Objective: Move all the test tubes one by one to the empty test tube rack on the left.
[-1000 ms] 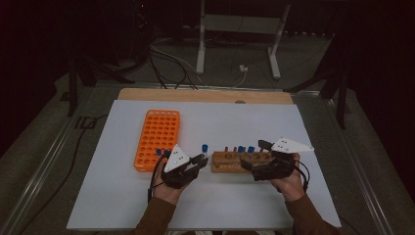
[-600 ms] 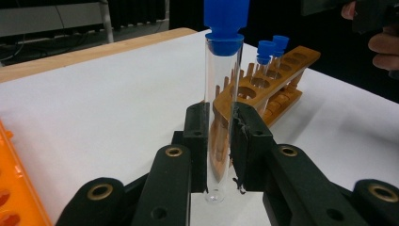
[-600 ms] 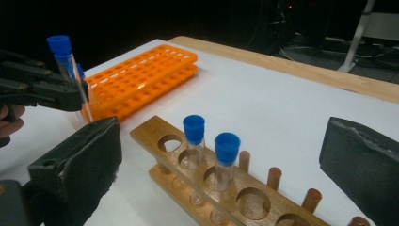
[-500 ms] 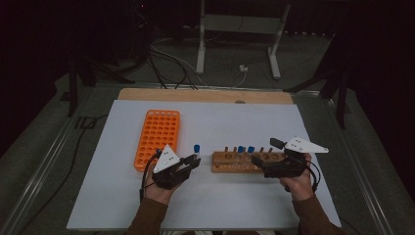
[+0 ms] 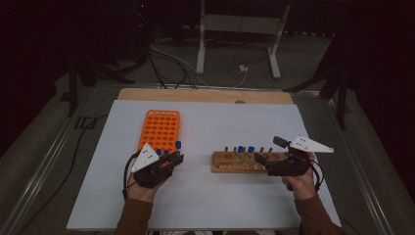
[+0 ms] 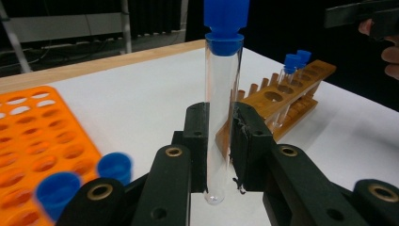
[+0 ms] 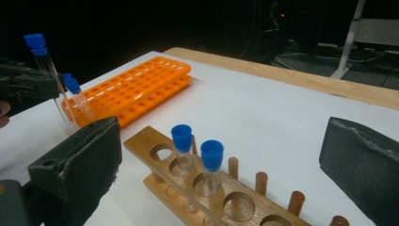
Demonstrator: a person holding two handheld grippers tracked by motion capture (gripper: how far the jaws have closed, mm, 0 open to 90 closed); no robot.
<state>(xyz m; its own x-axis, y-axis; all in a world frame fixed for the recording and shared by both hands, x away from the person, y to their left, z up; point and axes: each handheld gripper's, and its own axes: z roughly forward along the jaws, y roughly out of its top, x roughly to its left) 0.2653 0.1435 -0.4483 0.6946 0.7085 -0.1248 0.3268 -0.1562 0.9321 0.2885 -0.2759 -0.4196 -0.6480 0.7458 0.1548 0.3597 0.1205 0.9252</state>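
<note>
Two blue-capped test tubes (image 5: 245,151) remain standing in the wooden rack (image 5: 240,161), while two more (image 5: 162,152) already sit at the near end of the orange rack (image 5: 160,129), so the transfer looks about half done. Nearest the person, the left gripper (image 5: 171,161) is clamped on a clear test tube (image 6: 222,94), held upright with its rounded bottom hanging free below the jaws, just beside the orange rack's near edge and ready to be lowered into a hole. Across the white table (image 5: 210,205), the right gripper (image 5: 263,159) waits at the wooden rack's right end, jaws spread wide and empty.
</note>
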